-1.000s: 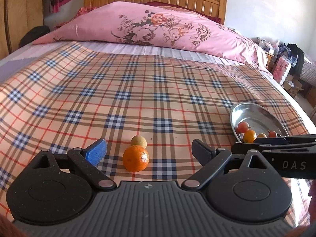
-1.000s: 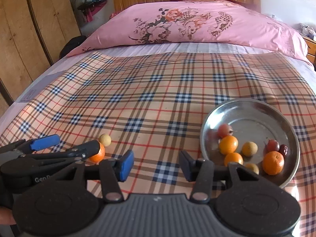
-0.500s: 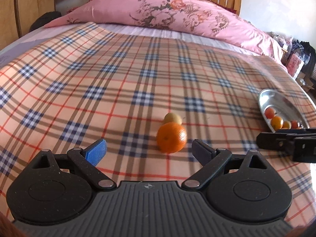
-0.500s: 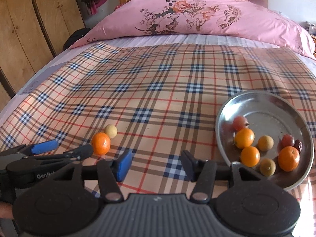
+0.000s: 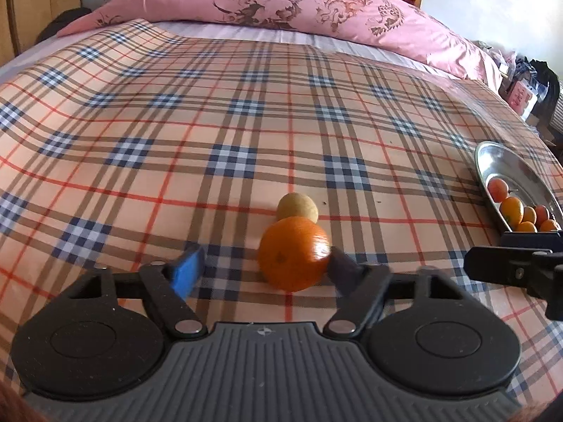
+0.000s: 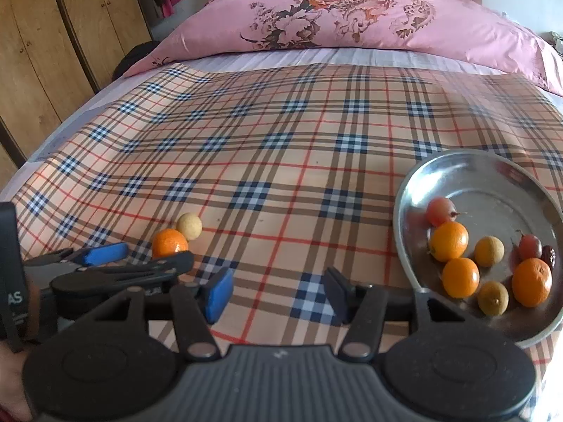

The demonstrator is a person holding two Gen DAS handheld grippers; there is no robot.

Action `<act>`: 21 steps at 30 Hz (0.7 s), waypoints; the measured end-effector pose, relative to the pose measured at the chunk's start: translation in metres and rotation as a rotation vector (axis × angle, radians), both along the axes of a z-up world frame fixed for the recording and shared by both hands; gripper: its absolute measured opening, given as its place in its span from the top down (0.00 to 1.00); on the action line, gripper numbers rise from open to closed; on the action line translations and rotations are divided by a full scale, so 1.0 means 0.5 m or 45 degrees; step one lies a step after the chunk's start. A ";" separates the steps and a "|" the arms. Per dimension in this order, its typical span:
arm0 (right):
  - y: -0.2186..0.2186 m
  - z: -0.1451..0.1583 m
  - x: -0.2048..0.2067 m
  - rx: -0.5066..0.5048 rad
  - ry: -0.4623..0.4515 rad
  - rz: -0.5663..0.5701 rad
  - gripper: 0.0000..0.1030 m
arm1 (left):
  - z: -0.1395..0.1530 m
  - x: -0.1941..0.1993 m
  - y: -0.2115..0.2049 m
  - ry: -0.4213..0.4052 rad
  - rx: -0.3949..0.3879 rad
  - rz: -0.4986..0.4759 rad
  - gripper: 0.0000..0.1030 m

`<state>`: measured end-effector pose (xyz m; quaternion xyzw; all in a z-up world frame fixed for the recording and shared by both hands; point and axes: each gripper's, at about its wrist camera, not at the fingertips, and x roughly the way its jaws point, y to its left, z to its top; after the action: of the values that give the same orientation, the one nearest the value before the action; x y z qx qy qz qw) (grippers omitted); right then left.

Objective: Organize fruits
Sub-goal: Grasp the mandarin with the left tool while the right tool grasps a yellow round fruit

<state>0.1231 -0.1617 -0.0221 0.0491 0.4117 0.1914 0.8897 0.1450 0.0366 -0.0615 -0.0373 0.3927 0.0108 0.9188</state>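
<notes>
- Left wrist view: the left gripper [image 5: 260,269] is spread wide, with the orange [image 5: 293,253] between its fingers. The dark finger [image 5: 343,274] touches or nearly touches the fruit's right side, while the blue-padded finger [image 5: 186,274] stands well apart on the other side. Nothing is gripped yet. The fingers look blurred, which I take as closing in on the fruit.
- A small yellowish fruit [image 5: 297,206] sits just behind the orange, touching it or nearly so. Taking the nearer one first makes sense, since the fingers can bracket it without disturbing the other.
- At the right edge lies the metal plate [image 5: 492,156] on the plaid sheet [image 5: 228,105], with several fruits already in it; that is evidently the collecting place. The right gripper's tips [image 5: 510,263] show beside it.
- Right wrist view: the right gripper [image 6: 278,295] is open and empty, low over the sheet just left of the plate [image 6: 492,168]. It seems parked there so as not to crowd the left one.
- The plate holds oranges, yellowish fruits and reddish ones.
- To the left, the left gripper [image 6: 140,256] lies flat on the sheet, its fingers around the orange [image 6: 169,243], with the yellowish fruit [image 6: 189,226] just beyond.
</notes>
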 end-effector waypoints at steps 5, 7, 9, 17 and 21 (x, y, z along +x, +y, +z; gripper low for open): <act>0.023 -0.008 0.014 -0.019 0.009 0.026 0.45 | 0.001 -0.005 0.016 -0.029 -0.020 -0.026 0.64; 0.039 -0.012 0.022 -0.026 0.014 0.042 0.45 | 0.003 -0.010 0.032 -0.033 -0.030 -0.016 0.64; 0.060 -0.016 0.028 -0.030 0.012 0.072 0.45 | 0.004 -0.014 0.049 -0.039 -0.032 0.002 0.64; 0.164 -0.040 0.064 -0.053 -0.013 0.211 0.45 | 0.010 -0.026 0.116 -0.037 -0.022 0.108 0.64; 0.202 -0.058 0.089 -0.062 -0.040 0.221 0.45 | 0.010 -0.028 0.133 -0.039 -0.024 0.141 0.64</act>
<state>0.1673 -0.0605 -0.0511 -0.0115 0.4047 0.2584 0.8771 0.1311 0.1030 -0.0565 -0.0678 0.3760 0.0574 0.9224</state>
